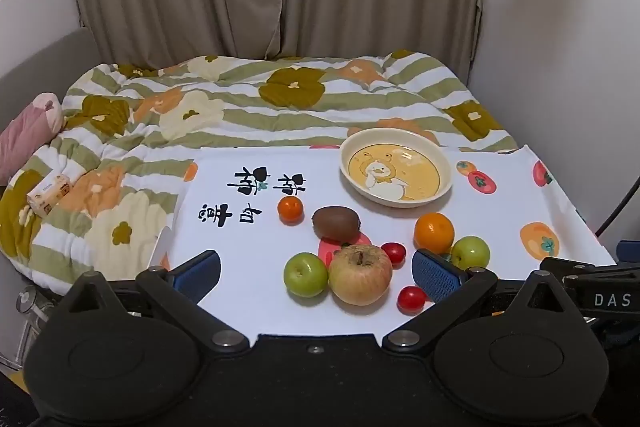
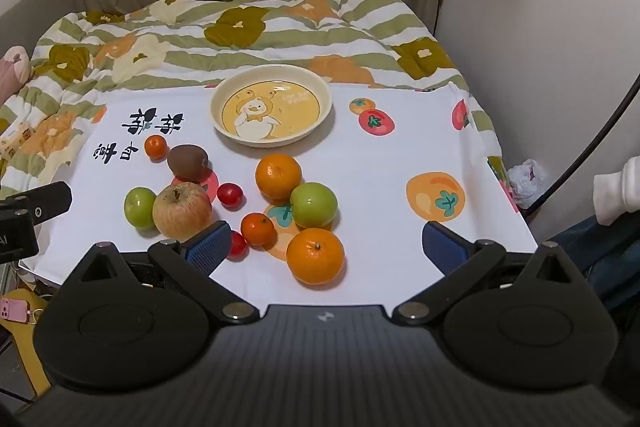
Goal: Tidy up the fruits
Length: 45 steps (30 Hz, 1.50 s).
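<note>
Both your tongs are spread wide and empty — left point(image 1: 316, 267), right point(image 2: 326, 241) — hovering over loose fruit on the cloth point(image 2: 380, 167). Nothing sits in the plate point(image 2: 325, 95) yet. Next: close on one fruit, perhaps the near orange point(image 2: 315, 255). "DAS" shows on the right tool.

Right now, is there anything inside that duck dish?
No fruit lies in the dish; only its painted duck shows. Every fruit, like the kiwi, sits outside on the tablecloth. What is beneath the dish is covered.
</note>
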Each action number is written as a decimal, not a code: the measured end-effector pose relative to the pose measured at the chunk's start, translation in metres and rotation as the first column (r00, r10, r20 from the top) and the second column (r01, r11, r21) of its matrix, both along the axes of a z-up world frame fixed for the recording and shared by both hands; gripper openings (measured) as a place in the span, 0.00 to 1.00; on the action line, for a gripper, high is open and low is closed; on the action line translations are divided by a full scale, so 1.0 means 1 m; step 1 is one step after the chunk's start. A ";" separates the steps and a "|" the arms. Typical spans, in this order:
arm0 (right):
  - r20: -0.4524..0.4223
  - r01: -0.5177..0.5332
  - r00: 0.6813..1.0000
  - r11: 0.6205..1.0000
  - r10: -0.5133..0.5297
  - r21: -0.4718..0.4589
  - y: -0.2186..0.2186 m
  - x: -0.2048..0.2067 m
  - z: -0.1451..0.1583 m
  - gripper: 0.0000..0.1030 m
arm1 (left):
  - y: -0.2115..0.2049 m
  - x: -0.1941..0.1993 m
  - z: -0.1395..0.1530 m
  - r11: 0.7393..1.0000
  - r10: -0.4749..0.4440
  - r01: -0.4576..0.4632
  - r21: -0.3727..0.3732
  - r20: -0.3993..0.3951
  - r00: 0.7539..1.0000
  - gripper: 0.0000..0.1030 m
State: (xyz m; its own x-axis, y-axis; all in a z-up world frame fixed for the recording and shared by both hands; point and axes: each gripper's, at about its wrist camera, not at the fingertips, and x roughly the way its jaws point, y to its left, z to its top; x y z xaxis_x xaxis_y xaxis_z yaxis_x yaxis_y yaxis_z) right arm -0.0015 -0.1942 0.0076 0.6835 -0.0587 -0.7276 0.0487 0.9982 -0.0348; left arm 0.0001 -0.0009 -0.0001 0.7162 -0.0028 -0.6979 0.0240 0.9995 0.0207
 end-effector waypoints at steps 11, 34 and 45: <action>-0.005 -0.001 1.000 1.000 0.001 -0.003 -0.006 0.004 0.003 1.00 | -0.003 -0.005 0.002 1.000 -0.001 0.000 0.021 0.045 0.999 1.00; 0.005 0.003 1.000 1.000 -0.003 0.001 -0.003 -0.003 0.004 1.00 | -0.007 -0.001 0.002 1.000 -0.003 0.002 0.025 0.061 0.998 1.00; 0.003 -0.005 1.000 1.000 0.005 0.009 -0.002 -0.001 0.007 1.00 | -0.006 -0.002 0.005 0.999 -0.009 0.007 0.033 0.073 0.997 1.00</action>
State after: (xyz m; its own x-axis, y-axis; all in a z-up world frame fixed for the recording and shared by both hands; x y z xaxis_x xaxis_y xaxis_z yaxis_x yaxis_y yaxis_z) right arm -0.0020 -0.1964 0.0148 0.6857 -0.0489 -0.7262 0.0437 0.9987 -0.0260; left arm -0.0021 -0.0072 0.0050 0.7651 0.0131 -0.6438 0.0293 0.9981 0.0551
